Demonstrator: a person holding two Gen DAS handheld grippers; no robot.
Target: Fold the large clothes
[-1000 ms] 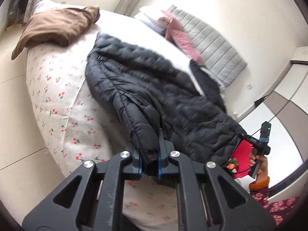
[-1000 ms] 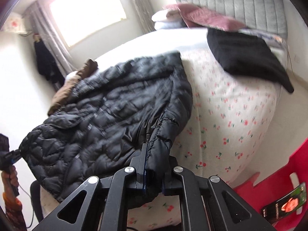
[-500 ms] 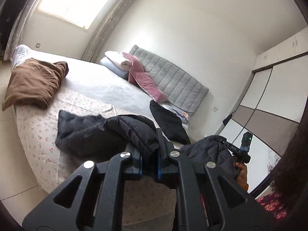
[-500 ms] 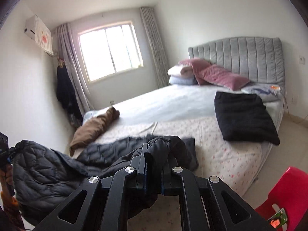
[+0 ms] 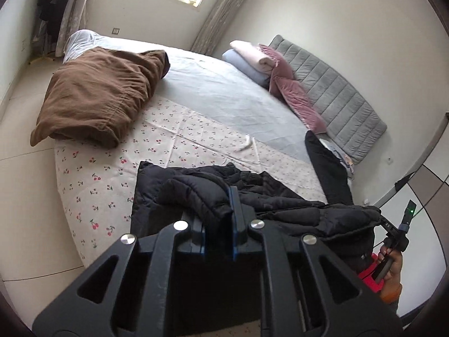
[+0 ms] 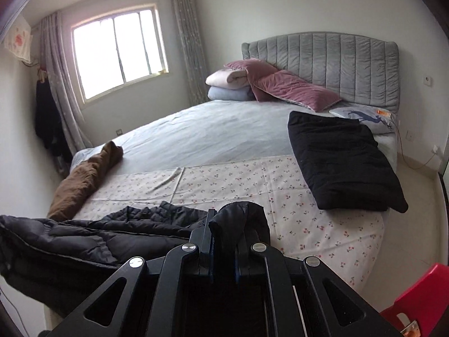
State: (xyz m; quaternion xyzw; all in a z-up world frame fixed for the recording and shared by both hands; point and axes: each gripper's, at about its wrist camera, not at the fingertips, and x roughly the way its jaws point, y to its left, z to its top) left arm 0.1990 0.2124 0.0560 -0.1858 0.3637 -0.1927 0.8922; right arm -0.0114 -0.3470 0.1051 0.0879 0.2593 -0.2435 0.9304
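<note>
A black quilted puffer jacket hangs bunched between my two grippers over the near edge of the bed. My left gripper is shut on a fold of the jacket. My right gripper is shut on another part of the jacket, with a padded end draped over its fingers. The rest of the jacket sags to the left in the right wrist view, and part of it lies on the cherry-print sheet. The right gripper also shows in the left wrist view, held in a hand.
A folded brown garment lies at the bed's left edge. A folded black garment lies at the right side. Pillows and blankets sit by the grey headboard. A red stool stands on the floor at right.
Both grippers lifted the jacket off the bed, where it lay spread out, and pulled it toward the near edge. It is now bunched and hanging between them.
</note>
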